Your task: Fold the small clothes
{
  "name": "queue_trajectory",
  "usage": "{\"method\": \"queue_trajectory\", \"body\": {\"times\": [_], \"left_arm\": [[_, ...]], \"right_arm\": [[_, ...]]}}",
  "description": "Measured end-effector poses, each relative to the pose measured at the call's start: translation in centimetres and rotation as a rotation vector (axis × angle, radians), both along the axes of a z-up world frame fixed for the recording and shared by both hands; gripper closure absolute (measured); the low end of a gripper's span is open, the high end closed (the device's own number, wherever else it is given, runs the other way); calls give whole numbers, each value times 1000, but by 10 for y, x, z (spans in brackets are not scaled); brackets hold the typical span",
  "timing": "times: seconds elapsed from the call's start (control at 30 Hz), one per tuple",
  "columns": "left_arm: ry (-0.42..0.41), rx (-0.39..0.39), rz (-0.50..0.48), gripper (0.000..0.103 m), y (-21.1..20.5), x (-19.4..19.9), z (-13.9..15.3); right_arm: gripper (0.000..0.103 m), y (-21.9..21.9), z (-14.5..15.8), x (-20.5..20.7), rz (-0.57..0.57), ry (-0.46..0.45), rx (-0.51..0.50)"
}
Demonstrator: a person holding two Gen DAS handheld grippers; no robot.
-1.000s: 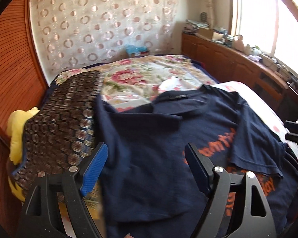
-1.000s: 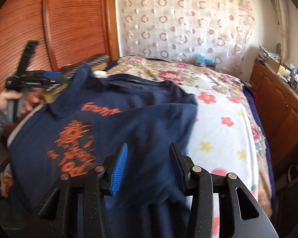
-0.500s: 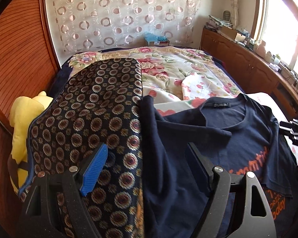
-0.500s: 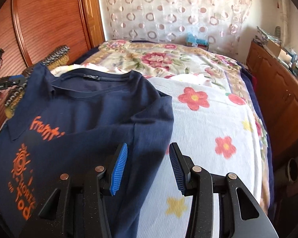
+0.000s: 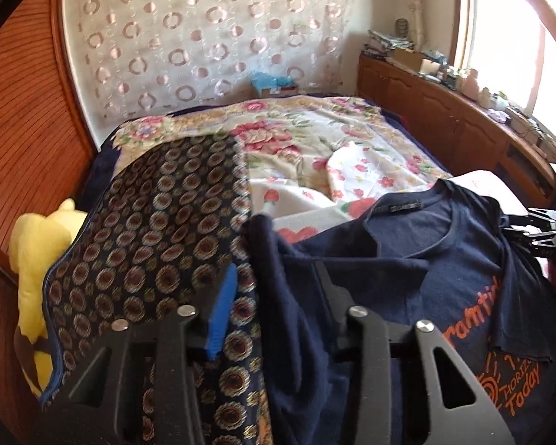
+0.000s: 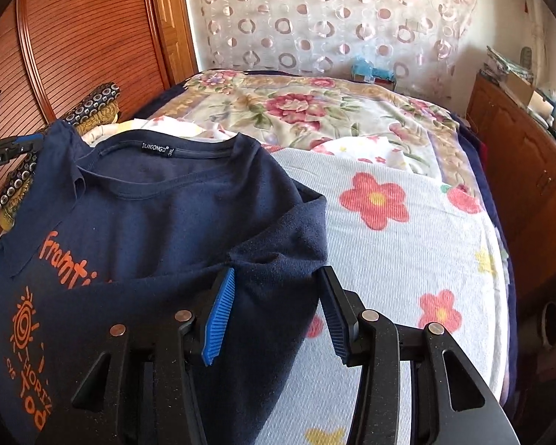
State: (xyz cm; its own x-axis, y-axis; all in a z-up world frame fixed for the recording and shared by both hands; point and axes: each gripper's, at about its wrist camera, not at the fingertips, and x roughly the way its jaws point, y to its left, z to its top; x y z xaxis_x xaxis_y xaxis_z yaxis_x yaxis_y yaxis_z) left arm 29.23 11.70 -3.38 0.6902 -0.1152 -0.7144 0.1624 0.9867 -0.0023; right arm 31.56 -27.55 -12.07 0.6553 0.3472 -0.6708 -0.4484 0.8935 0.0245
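A navy T-shirt (image 6: 174, 215) with orange print lies front up on the bed, both sleeves folded inward; it also shows in the left wrist view (image 5: 419, 282). My left gripper (image 5: 274, 307) is open, its jaws astride the shirt's left edge, which stands up between them. My right gripper (image 6: 274, 315) is open, its jaws astride the folded right sleeve (image 6: 278, 259). Neither is closed on the cloth. The left gripper also appears at the far left of the right wrist view (image 6: 11, 146).
The shirt lies on a white flowered sheet (image 6: 407, 252) over a floral bedspread (image 5: 307, 141). A dark patterned cushion (image 5: 148, 230) and a yellow plush toy (image 5: 37, 244) lie on the left. A wooden cabinet (image 6: 530, 193) runs along the right side.
Both grippers have swung outward to the shirt's sides. The left jaws have narrowed around the shirt's left edge. The right gripper has moved over the folded right sleeve.
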Motion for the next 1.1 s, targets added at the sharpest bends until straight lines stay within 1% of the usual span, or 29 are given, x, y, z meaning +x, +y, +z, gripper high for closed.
{"method": "queue_trajectory", "body": {"times": [0.03,0.13,0.27,0.37,0.5,0.53,0.57,0.6,0.63,0.7,0.73,0.77,0.8,0.83,0.9,0.97,1.1], "left_arm": [[-4,9,-5,68,-2,1,2],[-13,28,-25,69,-10,2,4],[29,86,-8,69,-15,12,-4],[66,86,4,69,-13,19,-12],[77,82,-9,69,-16,25,-16],[81,83,-16,81,-17,26,-17],[86,93,-18,98,-19,28,-18],[87,119,-13,98,-22,28,-19],[80,130,-13,98,-23,27,-19],[52,128,-11,98,-25,20,-14],[28,120,-6,99,-27,14,-9],[-2,112,-1,99,-26,7,-3],[-42,98,1,99,-27,-3,5],[-57,91,4,99,-27,-9,9],[-94,62,9,99,-26,-28,21],[-124,50,11,99,-25,-45,29],[-170,8,-13,99,-26,-87,43]], "right_arm": [[55,1,-1,0,-1,-2,-6],[55,-1,1,-5,-3,-8,-23],[55,-2,2,-6,-1,-4,-14],[55,-1,2,-6,-2,-6,-18],[55,-1,3,-7,-2,-6,-15],[55,-1,3,-8,-2,-6,-14],[55,-1,3,-7,-2,-4,-13],[55,-1,3,-7,-1,-3,-13],[55,-1,3,-6,1,-3,-14],[60,2,3,-6,16,-7,-19],[70,3,3,-6,27,-8,-17],[81,5,4,-6,47,-7,-10],[85,8,4,-8,57,-11,-11],[89,12,5,-9,61,-15,-21],[92,19,7,-15,55,-41,-49],[94,20,12,-23,56,-75,-55],[94,15,34,-52,44,-162,-5]]}}
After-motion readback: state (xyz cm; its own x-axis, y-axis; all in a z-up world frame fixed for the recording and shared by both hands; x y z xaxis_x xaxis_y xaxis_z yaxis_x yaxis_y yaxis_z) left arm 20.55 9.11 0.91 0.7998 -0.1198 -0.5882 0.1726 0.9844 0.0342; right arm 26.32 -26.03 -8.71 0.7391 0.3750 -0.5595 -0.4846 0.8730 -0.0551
